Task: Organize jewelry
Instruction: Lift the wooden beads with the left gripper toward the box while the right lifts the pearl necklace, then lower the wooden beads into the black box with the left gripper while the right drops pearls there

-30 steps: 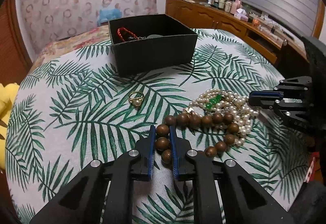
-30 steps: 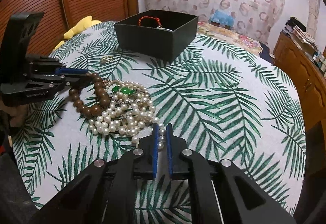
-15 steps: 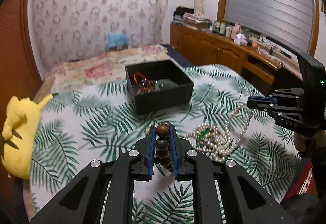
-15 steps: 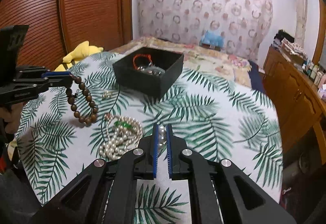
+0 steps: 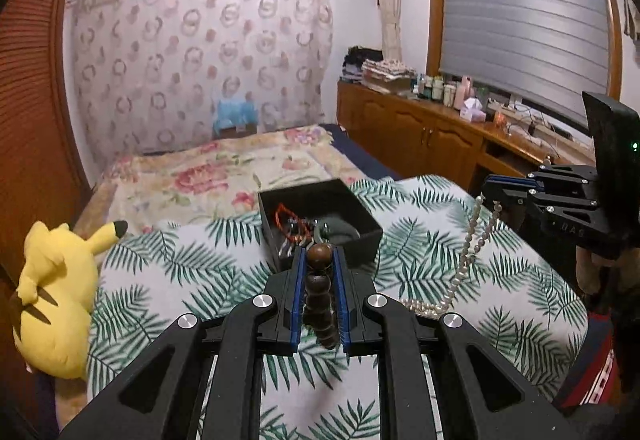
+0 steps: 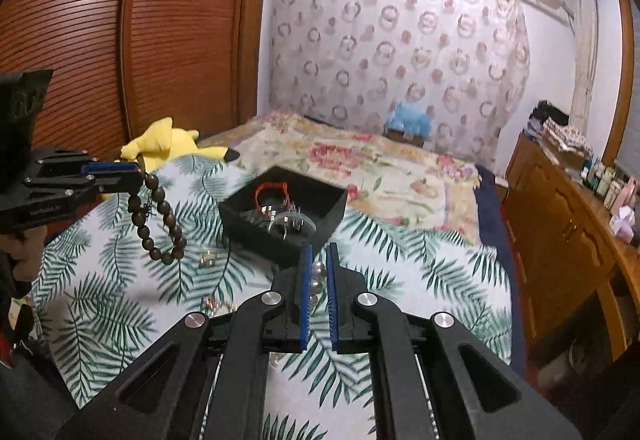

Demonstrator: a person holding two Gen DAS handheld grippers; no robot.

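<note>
Beads of the wooden bracelet (image 6: pixel 158 216) are pinched in the closed left claw (image 5: pixel 319 272); pearl necklace (image 5: pixel 468 252) is clamped in the right claw (image 6: pixel 316 276), both lifted off the table (image 5: pixel 160 272), probably for untangling before the black box (image 6: pixel 280 216).

I see dark wooden beads on the bracelet (image 6: pixel 160 214), dull-polished, and glossy pearls on the necklace (image 5: pixel 466 252). The black box (image 5: pixel 320 218) looks matt, like card. Under them lies a smooth leaf-print cloth (image 6: pixel 400 252); the yellow toy (image 5: pixel 56 300) at far left looks plush.
</note>
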